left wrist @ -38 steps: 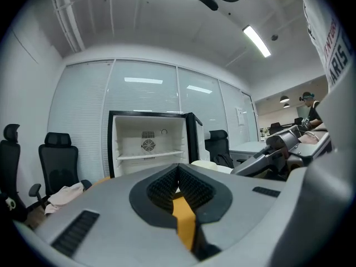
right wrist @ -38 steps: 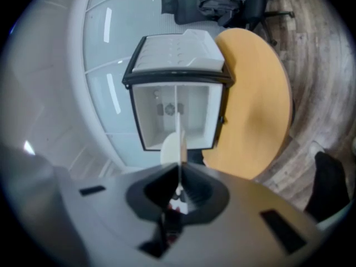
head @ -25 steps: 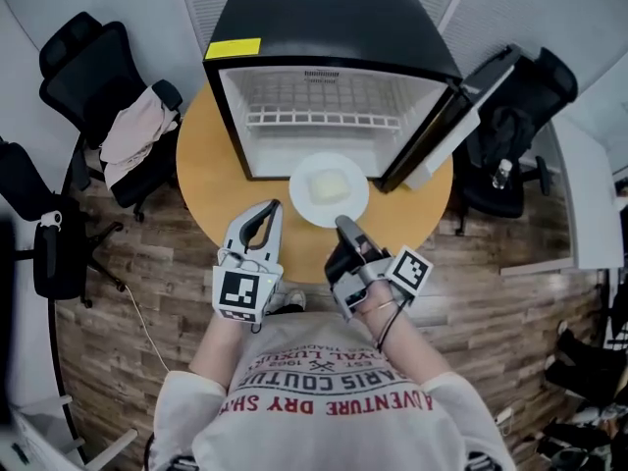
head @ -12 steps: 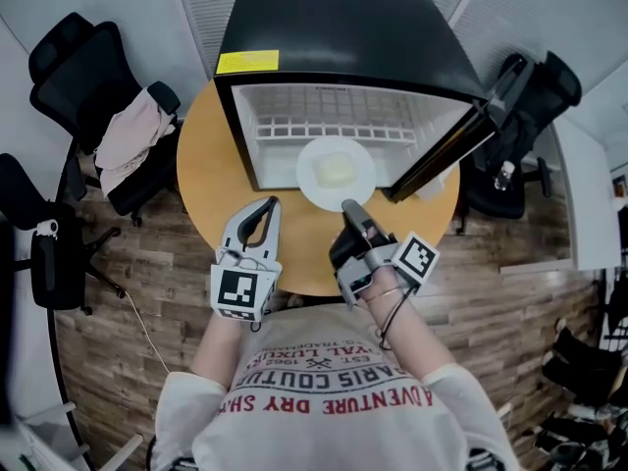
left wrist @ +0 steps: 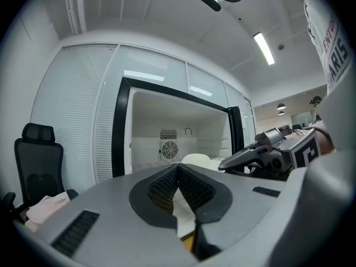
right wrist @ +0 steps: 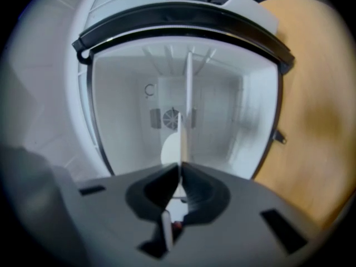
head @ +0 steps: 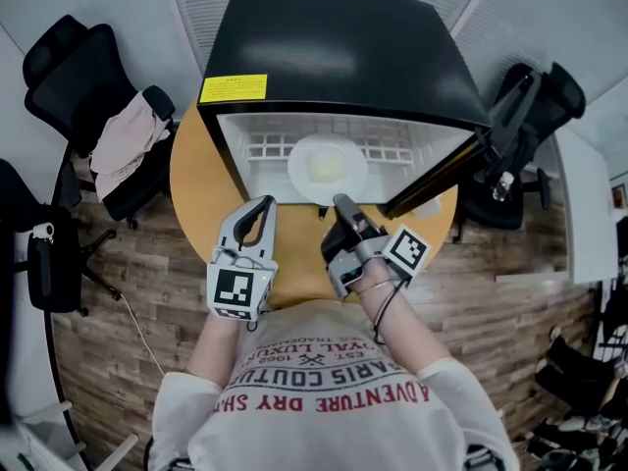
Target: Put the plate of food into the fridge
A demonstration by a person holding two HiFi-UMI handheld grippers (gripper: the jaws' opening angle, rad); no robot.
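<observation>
A white plate (head: 327, 168) with a pale yellow piece of food on it hangs at the mouth of the open black fridge (head: 334, 57), above its white floor. My right gripper (head: 340, 205) is shut on the plate's near rim. In the right gripper view the plate (right wrist: 189, 93) shows edge-on as a thin white line clamped between the pads (right wrist: 181, 168), with the fridge's back wall and fan behind it. My left gripper (head: 263, 208) hovers over the table left of the plate, shut and empty (left wrist: 178, 168). From the left gripper view the plate (left wrist: 194, 160) and the right gripper (left wrist: 261, 152) show before the fridge.
The fridge stands on a round wooden table (head: 196, 189). Its door (head: 471, 150) swings open to the right. A wire shelf (head: 270, 147) sits inside at the back. A black chair with clothes on it (head: 123, 135) stands left, another chair (head: 535, 116) right.
The right gripper has carried the plate forward from the table in front of the fridge into the fridge's opening. The left gripper has stayed nearly where it was.
</observation>
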